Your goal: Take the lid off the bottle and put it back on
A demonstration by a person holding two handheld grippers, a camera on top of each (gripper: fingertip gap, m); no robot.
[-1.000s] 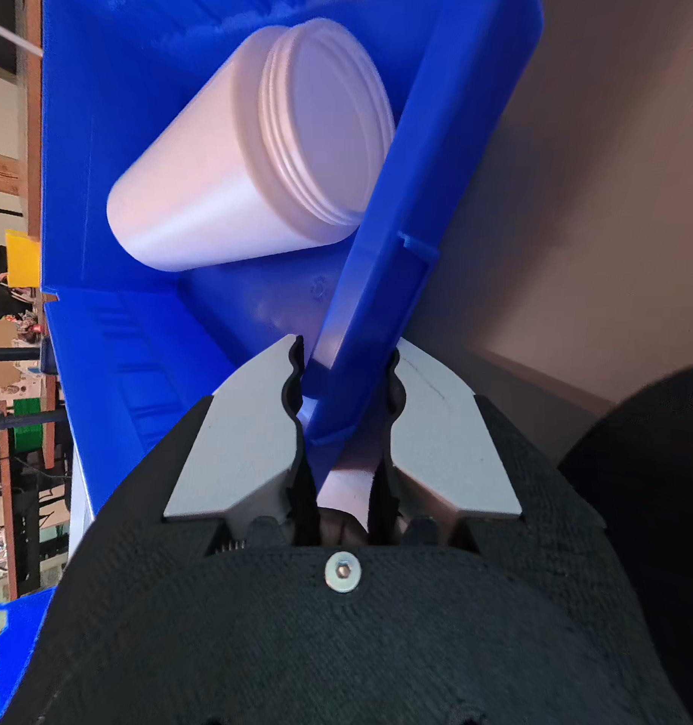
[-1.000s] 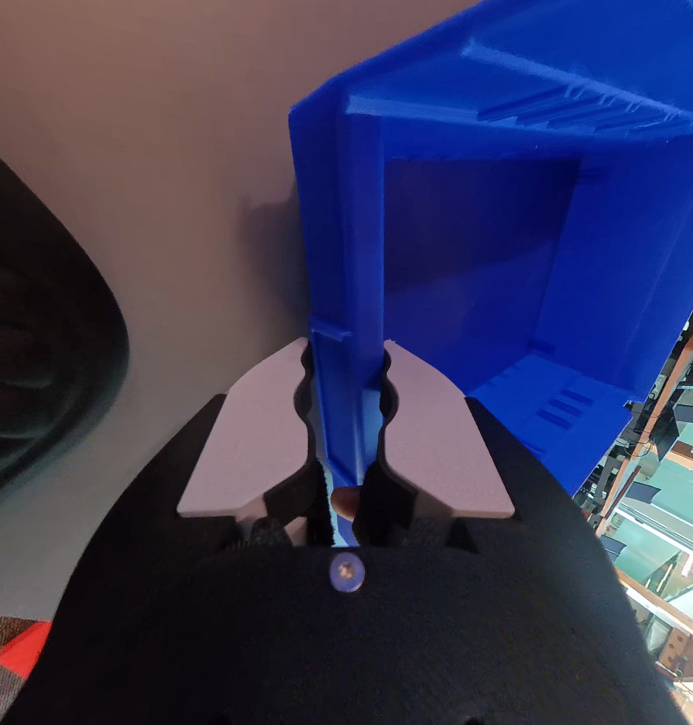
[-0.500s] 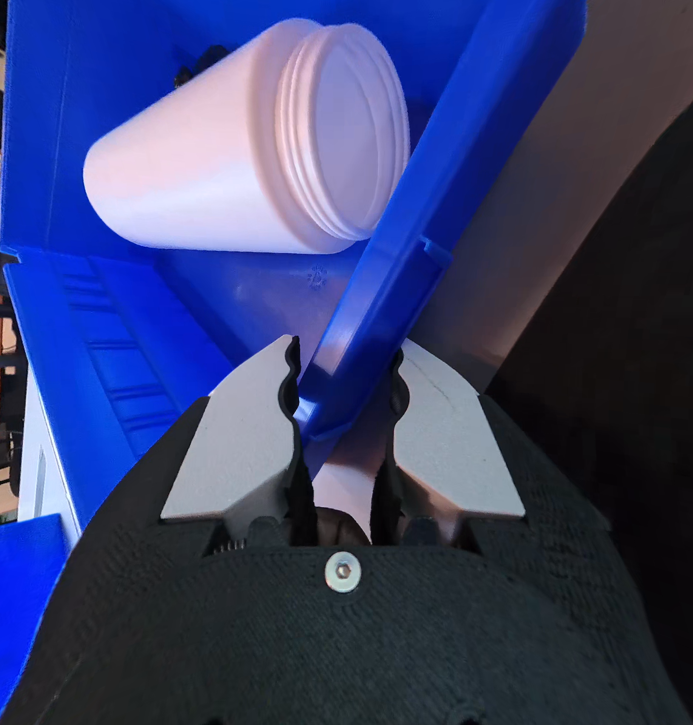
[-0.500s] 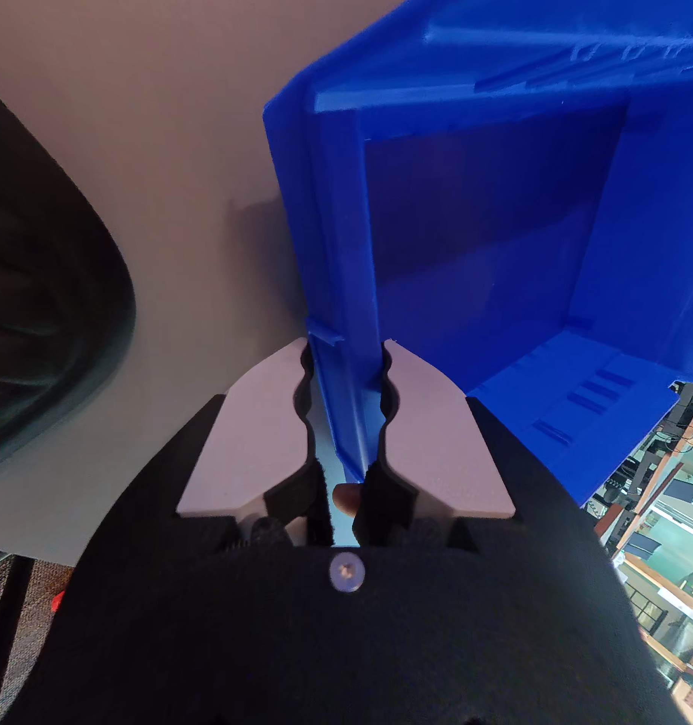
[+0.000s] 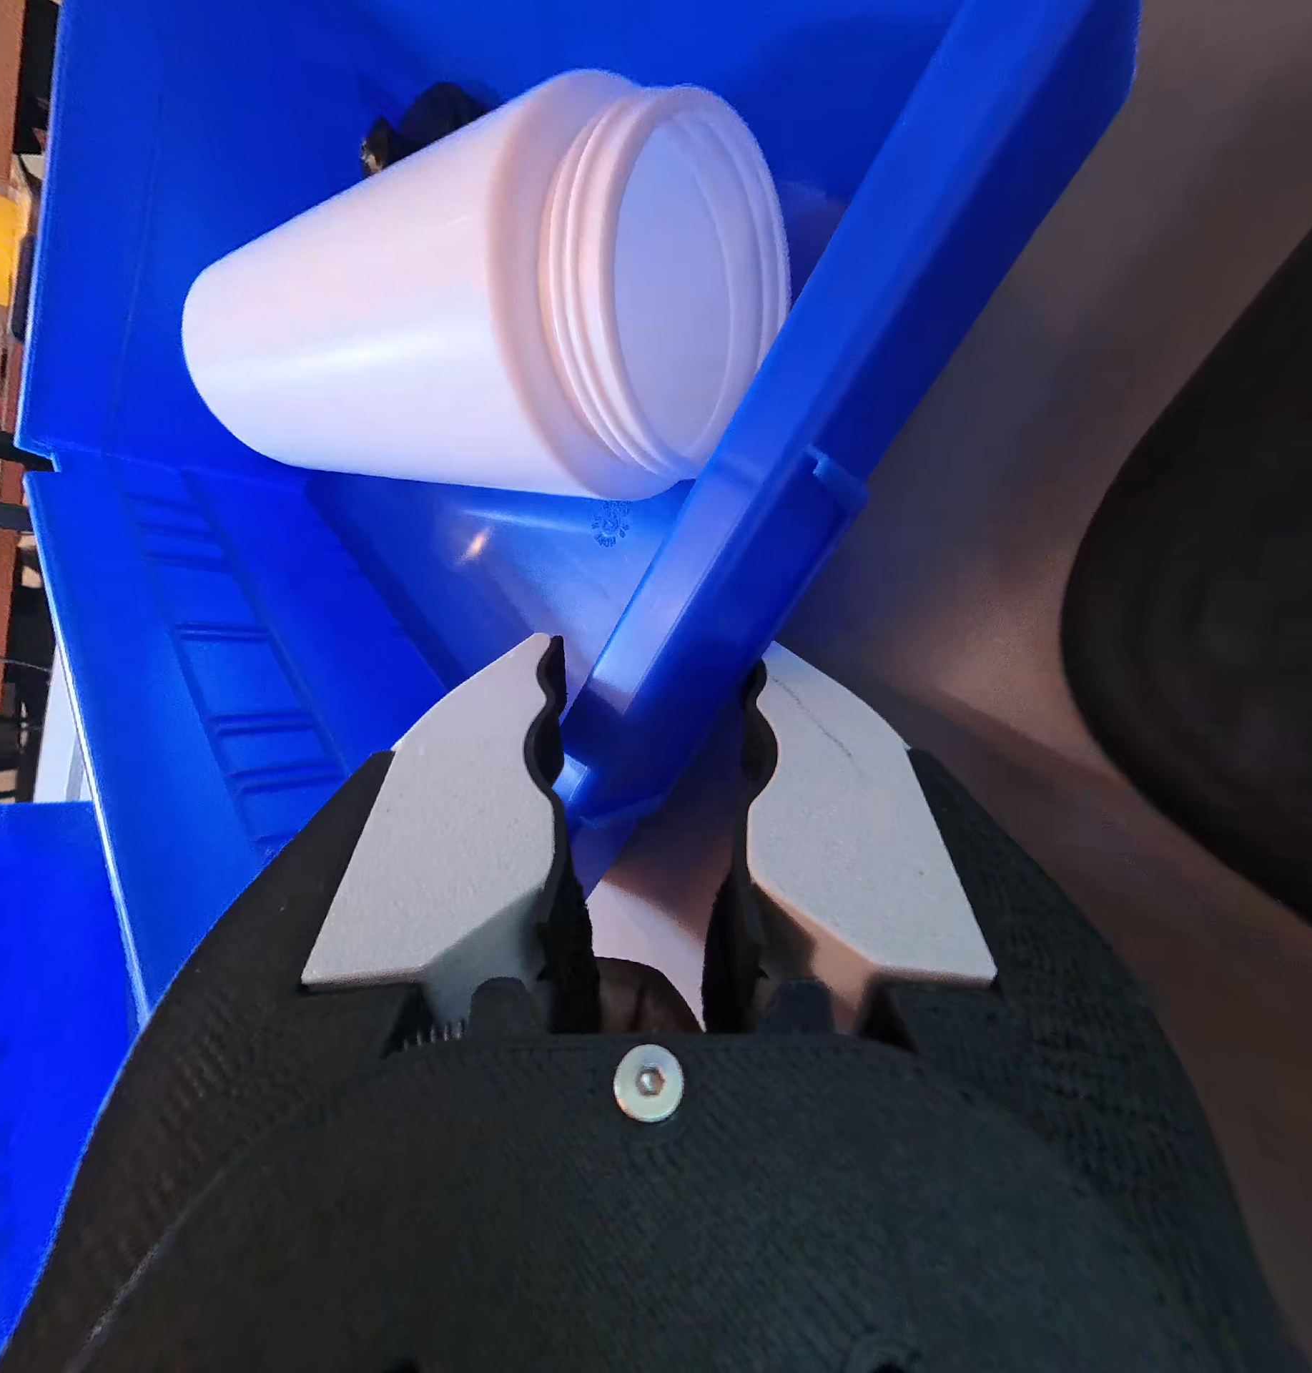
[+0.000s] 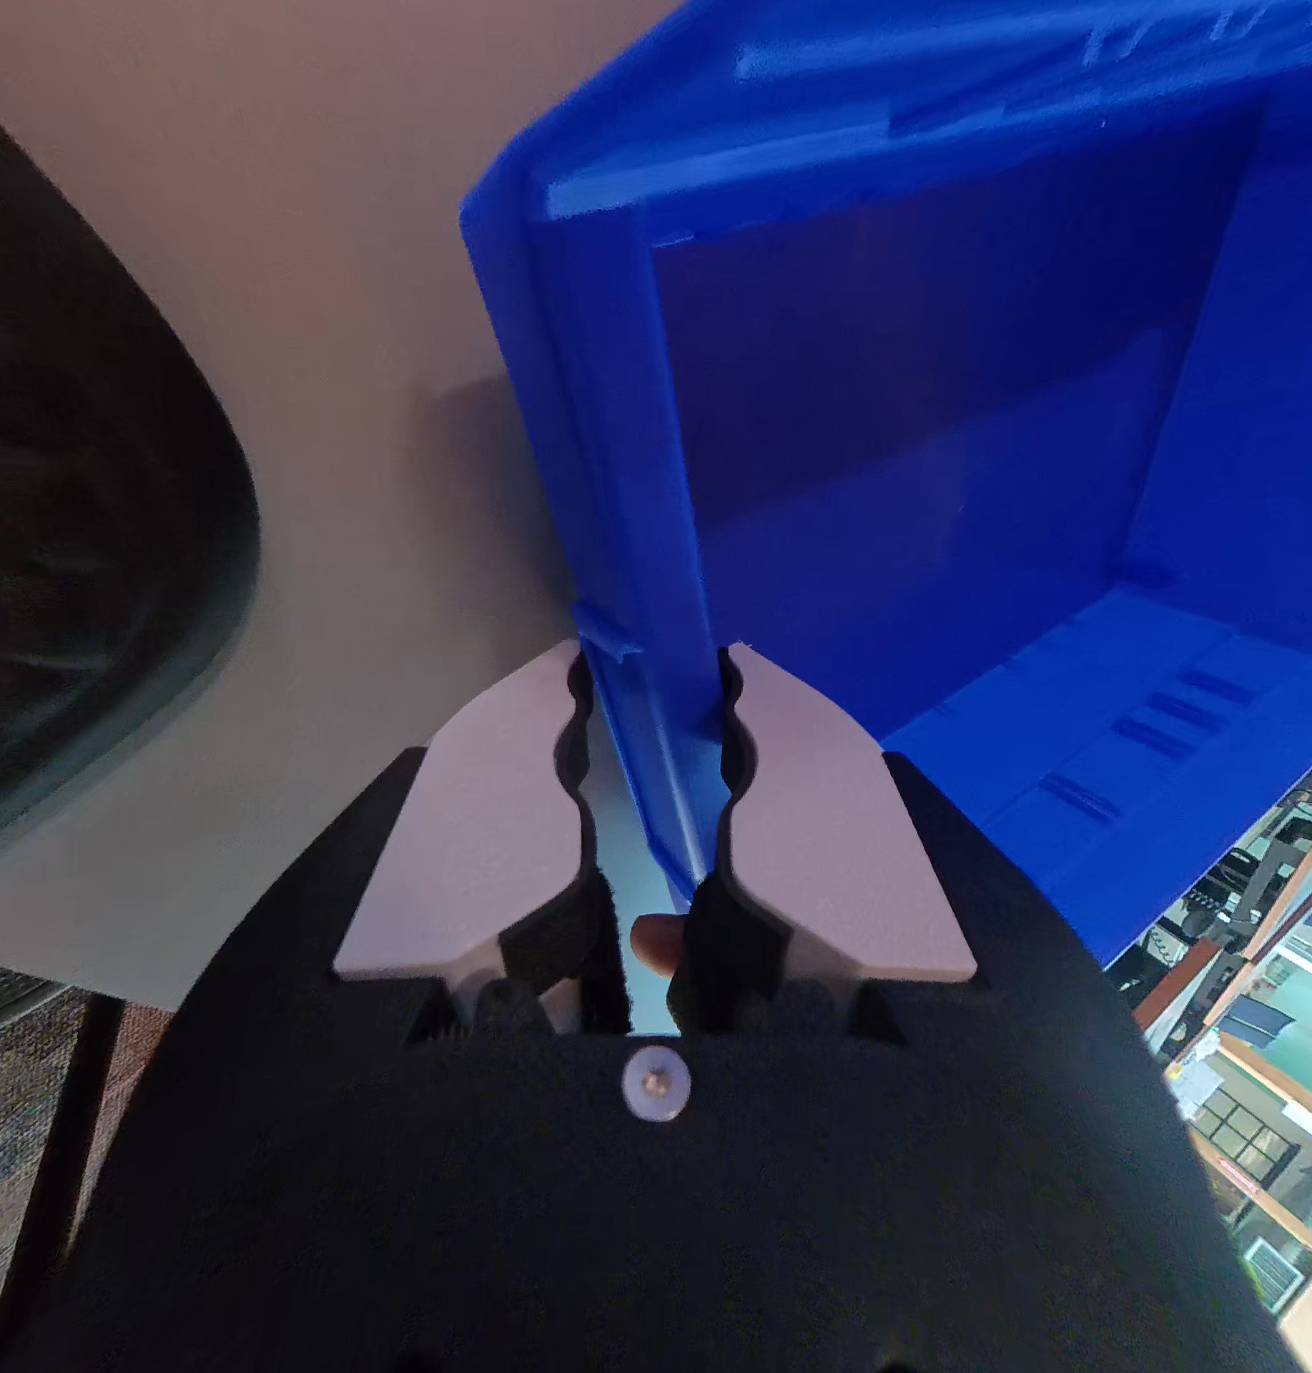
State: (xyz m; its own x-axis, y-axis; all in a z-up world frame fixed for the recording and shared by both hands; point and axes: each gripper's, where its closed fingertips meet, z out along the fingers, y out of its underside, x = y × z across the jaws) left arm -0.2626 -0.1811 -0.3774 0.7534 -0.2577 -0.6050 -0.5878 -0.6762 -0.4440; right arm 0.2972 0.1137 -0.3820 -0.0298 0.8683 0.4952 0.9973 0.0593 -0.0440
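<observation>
Both claws are clamped on the rim of a blue bin: the left claw [image 5: 653,732] grips one wall edge of the blue bin [image 5: 890,356], the right claw [image 6: 653,750] grips a wall edge of the same kind of bin [image 6: 623,461]; judged to be one bin held tilted between the two, though neither view shows the other claw. The bottle [image 5: 445,312], white and wide-mouthed, lies on its side inside the bin, threaded neck toward the wall the left claw holds, mouth rim touching or nearly touching that wall. No lid on the neck; threads bare. Step in hand, as judged: handling the bin that holds the bottle, not the lid work itself. Whether the lid is off as part of the task or was never fitted cannot be told. Next move calls for setting the bin down on the tabletop [image 6: 326,312], letting go of the rim, then reaching in for the bottle and finding the lid. Hidden or unclear: the lid is in neither view. A small dark object [image 5: 430,119] behind the bottle is mostly covered, identity unknown. The right view shows bin interior but no bottle. A large dark blurred shape [image 6: 81,483] at the frame edge cannot be identified. Bottle's base is foreshortened.
</observation>
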